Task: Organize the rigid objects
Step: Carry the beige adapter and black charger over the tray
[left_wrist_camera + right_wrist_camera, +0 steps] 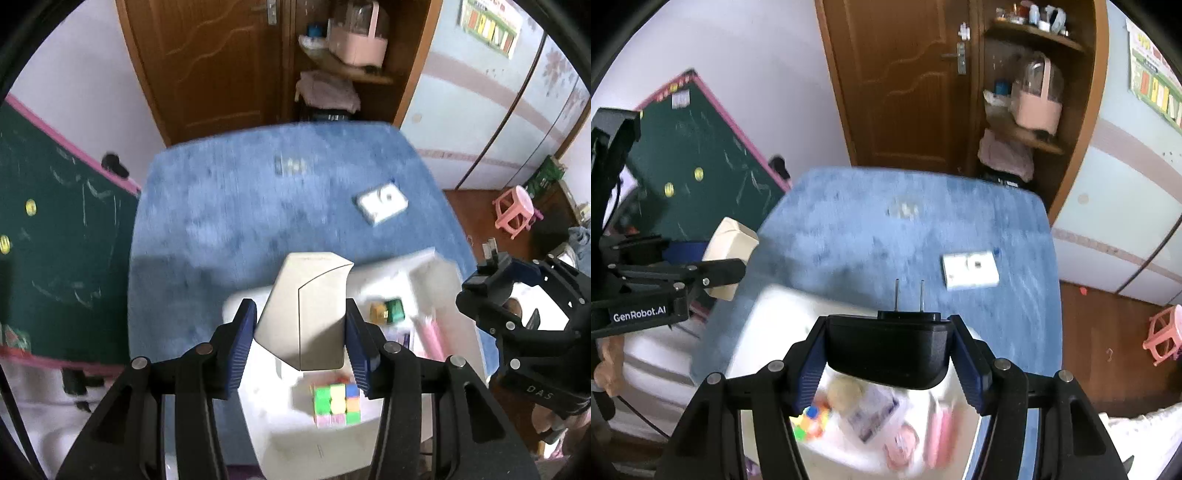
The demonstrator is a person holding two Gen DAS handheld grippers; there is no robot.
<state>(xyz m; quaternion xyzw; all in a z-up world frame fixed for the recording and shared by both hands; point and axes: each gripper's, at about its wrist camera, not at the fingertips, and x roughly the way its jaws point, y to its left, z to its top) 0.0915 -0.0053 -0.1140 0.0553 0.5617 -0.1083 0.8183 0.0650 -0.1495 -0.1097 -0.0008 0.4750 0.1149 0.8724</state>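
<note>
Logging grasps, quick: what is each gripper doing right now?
Left gripper: shut on the beige block.
Right gripper: shut on the black plug adapter.

- Small clear object (290, 165) far across the blue cloth: too blurred to identify.
- Bin (768, 314) contents smeared; pink items (938, 432) unreadable.
- Bin's near edge cut off.
</note>
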